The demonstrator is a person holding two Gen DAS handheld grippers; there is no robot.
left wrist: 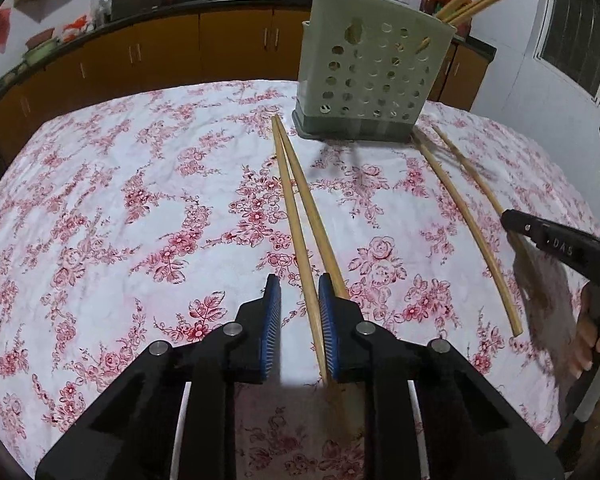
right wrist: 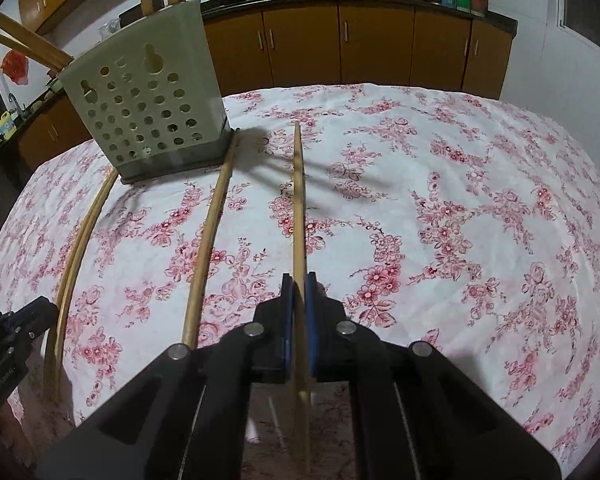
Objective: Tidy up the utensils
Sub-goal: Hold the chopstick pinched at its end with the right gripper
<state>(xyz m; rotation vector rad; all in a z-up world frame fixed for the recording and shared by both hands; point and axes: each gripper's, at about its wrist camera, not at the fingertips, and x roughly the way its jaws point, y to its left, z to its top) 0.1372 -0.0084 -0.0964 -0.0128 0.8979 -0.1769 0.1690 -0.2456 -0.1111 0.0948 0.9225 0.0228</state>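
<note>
Left wrist view: the left gripper (left wrist: 299, 320) is low over the surface (left wrist: 100, 208), fingers pointing toward the holder (left wrist: 374, 68). Its jaws are spread. Two chopsticks (left wrist: 300, 216) lie near the holder's left corner, tips nearly meeting at the holder end and fanning apart toward the camera. One runs between the blue pads (left wrist: 271, 328), hard against the right pad; the other passes under or outside the right finger. The pads are not pressed on either stick. Judgement: the gripper is lined up along the sticks for a lengthwise pinch, not yet made. The holder stands upright at the far side, several chopsticks already standing in it. Right of the holder, two more chopsticks (left wrist: 472, 232) lie on the cloth; the right gripper (left wrist: 556, 240) shows at the frame edge over the outer one, blurred.

Right wrist view: the right gripper (right wrist: 299, 312) is pinching one chopstick (right wrist: 298, 200), pads pressed against its sides near the handle end. The stick points toward the holder's (right wrist: 148, 108) side of the surface (right wrist: 460, 200), right of the holder; whether its tip is off the cloth cannot be told. A second chopstick (right wrist: 210, 236) lies just left, its far end touching the holder's base. Further left lies the curved-looking pair (right wrist: 76, 240), with the left gripper (right wrist: 16, 324) beside it. Judgement: the end grip leaves the shaft free to be tipped upright and dropped into the holder.
</note>
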